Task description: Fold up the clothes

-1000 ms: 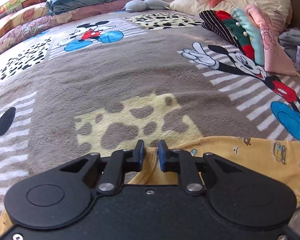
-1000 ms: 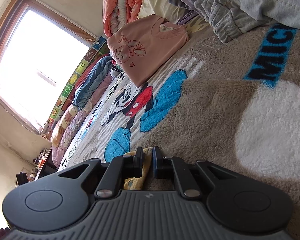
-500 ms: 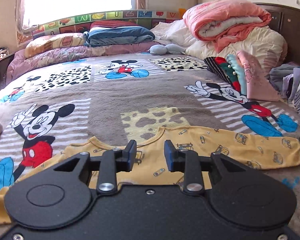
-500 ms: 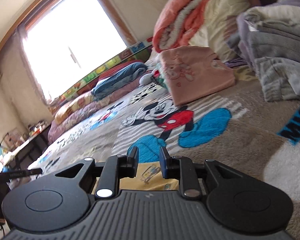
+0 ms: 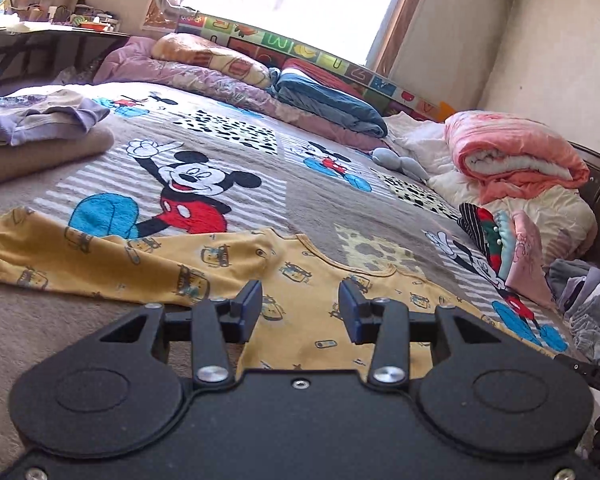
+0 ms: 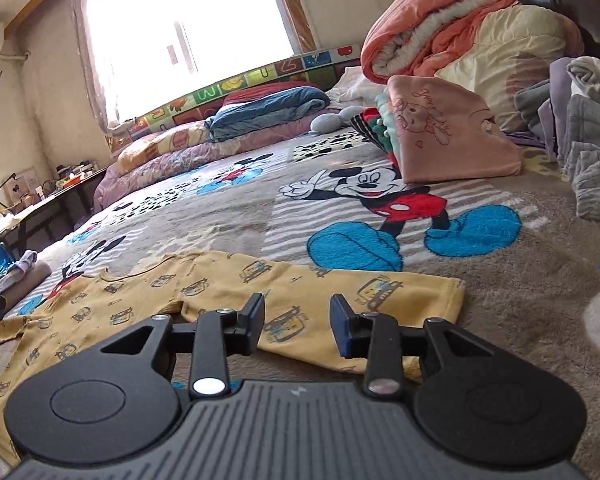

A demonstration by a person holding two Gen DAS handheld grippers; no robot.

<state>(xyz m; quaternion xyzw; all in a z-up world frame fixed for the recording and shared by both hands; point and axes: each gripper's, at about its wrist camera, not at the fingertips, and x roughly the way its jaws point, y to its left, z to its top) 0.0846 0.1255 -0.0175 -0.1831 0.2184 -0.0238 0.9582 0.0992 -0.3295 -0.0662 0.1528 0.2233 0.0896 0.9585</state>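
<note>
A yellow long-sleeved top with a small print lies spread flat on the Mickey Mouse blanket, sleeves out to both sides. My left gripper is open and empty, hovering above the top's chest below the neckline. In the right wrist view the same top lies ahead. My right gripper is open and empty above its right sleeve, near the cuff.
A folded pink top leans on a stack of folded clothes at the right. Grey and lilac clothes are piled at the far right. Rolled quilts and pillows line the headboard. A folded lilac garment lies at the left.
Both grippers let go of the yellow top and opened wide. Both drew back and up, so the whole top now shows lying flat on the bed.
</note>
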